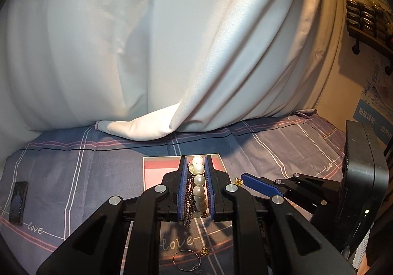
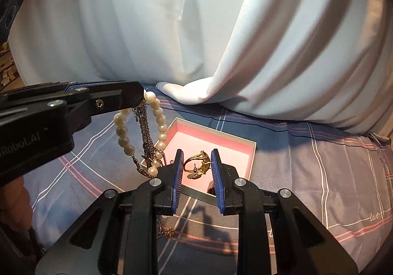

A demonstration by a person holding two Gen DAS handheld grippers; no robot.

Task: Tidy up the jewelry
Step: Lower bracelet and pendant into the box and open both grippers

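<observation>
My left gripper (image 1: 196,161) is shut on a pearl strand (image 1: 199,180) tangled with a dark chain (image 1: 188,191). In the right wrist view the pearl strand (image 2: 161,125) and chain (image 2: 145,132) hang from the left gripper (image 2: 141,98) over the near left corner of the open pink-lined box (image 2: 252,152). My right gripper (image 2: 197,152) holds a gold ring (image 2: 196,164) with a small earring between its pads, above the box. The box also shows under the left gripper (image 1: 157,169).
A thin hoop earring (image 1: 186,261) and a small gold charm (image 1: 203,251) lie on the plaid sheet in front. The gold charm also shows in the right wrist view (image 2: 169,232). A white curtain (image 1: 172,42) hangs behind. A dark phone (image 1: 18,202) lies at left.
</observation>
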